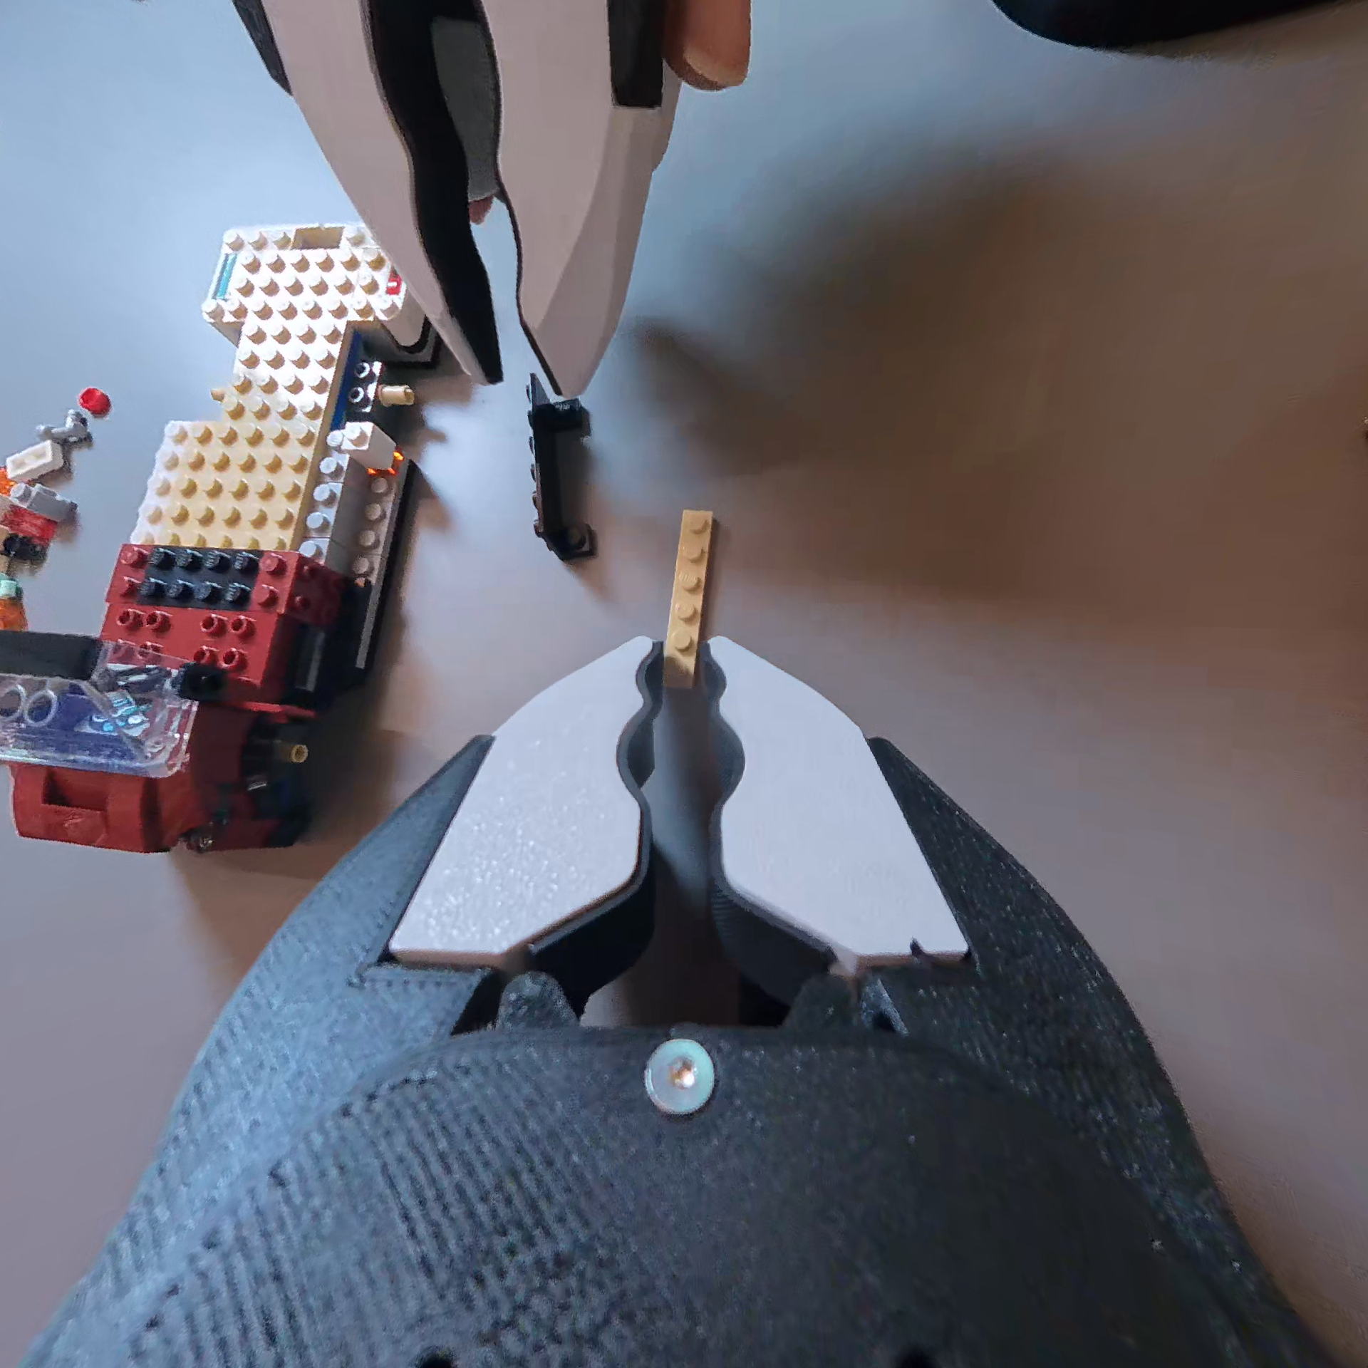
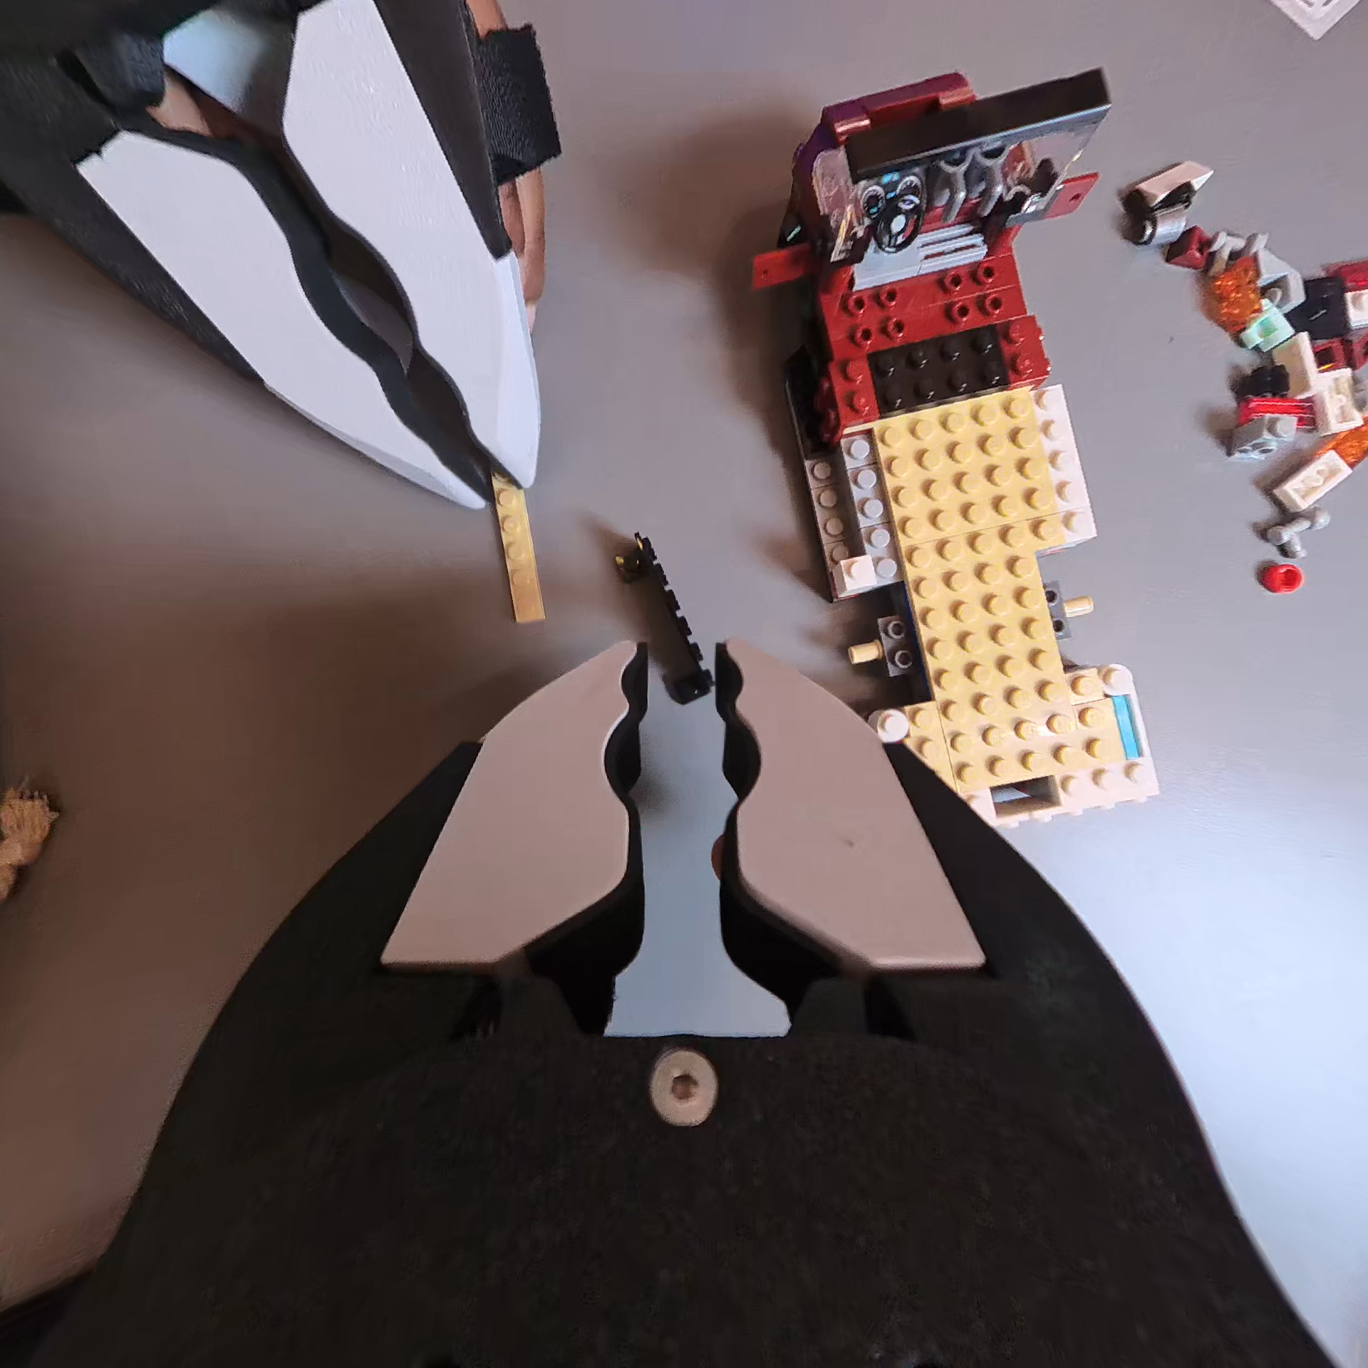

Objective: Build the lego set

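Observation:
My left gripper is shut on the near end of a tan one-stud-wide plate, which lies along the grey table and points away from me. The right wrist view shows the same grip on the tan plate. My right gripper is open. The near end of a long black studded piece lies between its fingertips, with a gap to the left pad. In the left wrist view the right gripper hovers over the far end of that black piece.
A partly built brick vehicle with a tan studded deck and dark red cab lies right of the black piece; it also shows in the left wrist view. Several loose small bricks and a red round stud lie beyond it. My hands' fingertips stand some 8 cm from each other.

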